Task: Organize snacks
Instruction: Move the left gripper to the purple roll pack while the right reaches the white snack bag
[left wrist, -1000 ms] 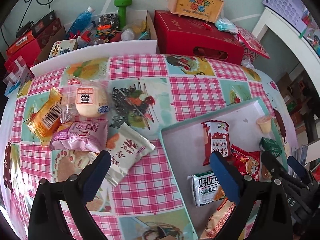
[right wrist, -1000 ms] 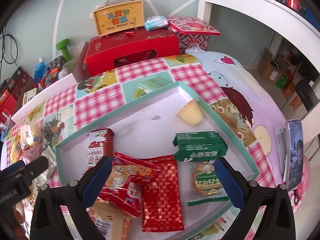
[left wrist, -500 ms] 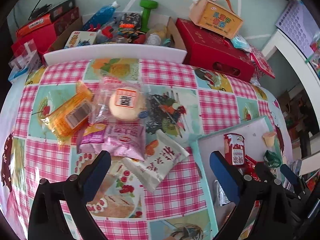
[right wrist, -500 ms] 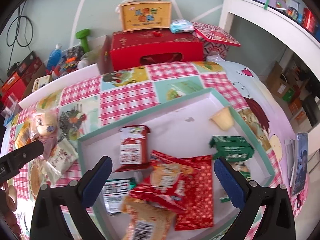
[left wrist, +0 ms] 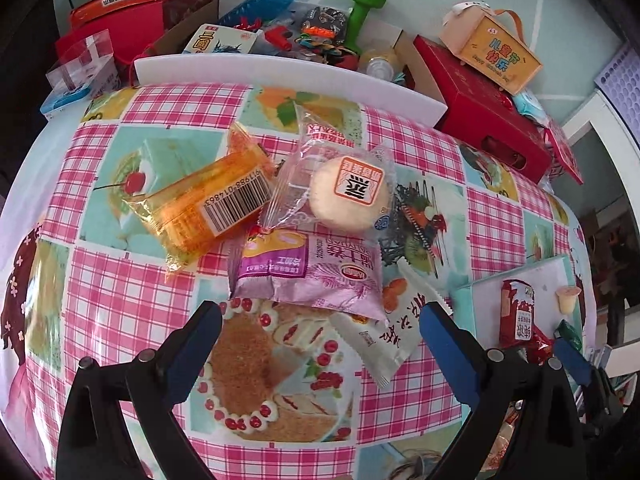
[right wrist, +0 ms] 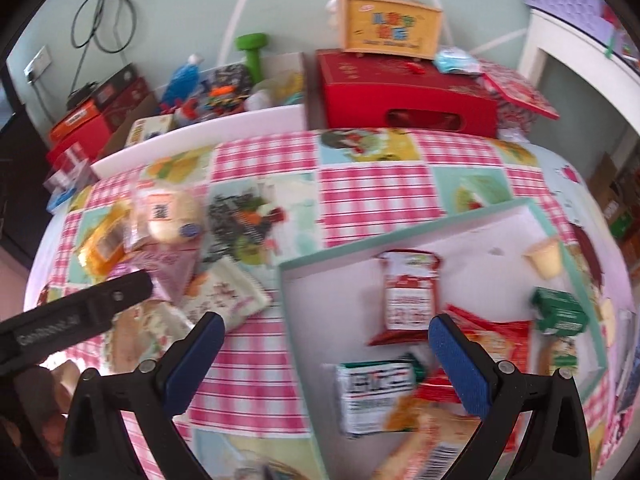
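Loose snacks lie on the checked tablecloth in the left wrist view: an orange packet [left wrist: 208, 208], a round bun in clear wrap [left wrist: 348, 192], a pink packet [left wrist: 312, 276] and a white packet [left wrist: 384, 332]. My left gripper [left wrist: 320, 344] hovers open just short of the pink and white packets, holding nothing. My right gripper [right wrist: 326, 356] is open and empty over the left rim of the teal-edged tray [right wrist: 404, 236]. Inside the tray lie a red packet [right wrist: 408, 296], a green box [right wrist: 560, 312], a small jelly cup [right wrist: 546, 258] and a white-green packet [right wrist: 376, 396].
A red gift box [left wrist: 484, 108] with a yellow carry box [left wrist: 492, 52] on it stands behind the table. A white board [left wrist: 288, 76] edges the far side, with a carton of clutter and a green dumbbell [left wrist: 360, 12] beyond. The left tool [right wrist: 72, 320] shows at lower left in the right view.
The left gripper has swung left and closer to the loose snack pile. The right gripper has also swung left, so the tray now sits to the right of its view. Both stayed open.
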